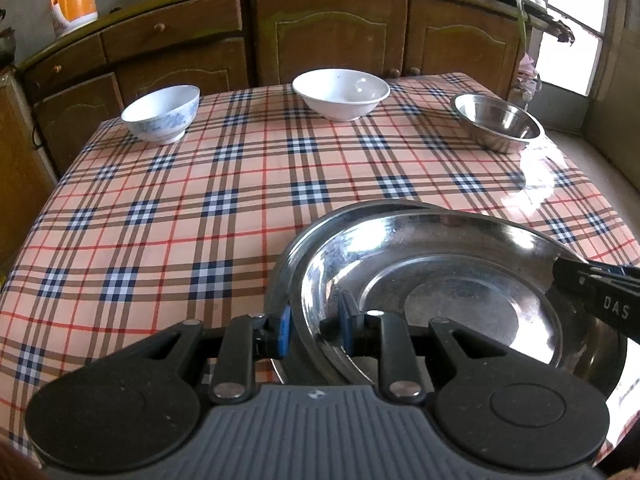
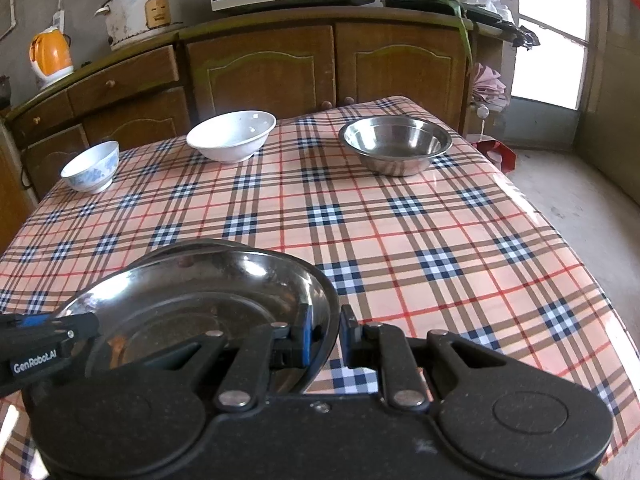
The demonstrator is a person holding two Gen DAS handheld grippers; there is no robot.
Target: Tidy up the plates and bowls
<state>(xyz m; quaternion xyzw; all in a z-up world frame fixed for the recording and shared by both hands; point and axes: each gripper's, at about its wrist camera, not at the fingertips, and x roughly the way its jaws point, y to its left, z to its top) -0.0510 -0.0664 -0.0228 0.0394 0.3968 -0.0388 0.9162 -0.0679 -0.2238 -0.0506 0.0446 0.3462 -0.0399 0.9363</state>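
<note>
Steel plate (image 1: pixel 460 280) tilted over another plate (image 1: pixel 288 264), lower right; three bowls (image 1: pixel 341 94) upright across the top.

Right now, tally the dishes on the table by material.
Steel plates: 2, stacked, top plate over lower plate
Steel bowl: 1
White bowl: 1
Blue-patterned bowl: 1
Total: 5

The right gripper (image 2: pixel 325 334) pinches the right rim of a shiny round steel plate (image 2: pixel 208 280), tilted over a second steel plate (image 2: pixel 192 246) near the plaid-clothed tabletop's (image 2: pixel 400 240) near edge. The left gripper (image 2: pixel 86 326) grips the plate's left rim. Along the far edge stand a small blue-patterned white bowl (image 2: pixel 91 170), a wide white bowl (image 2: pixel 231 135) and a steel bowl (image 2: pixel 395 144).
</note>
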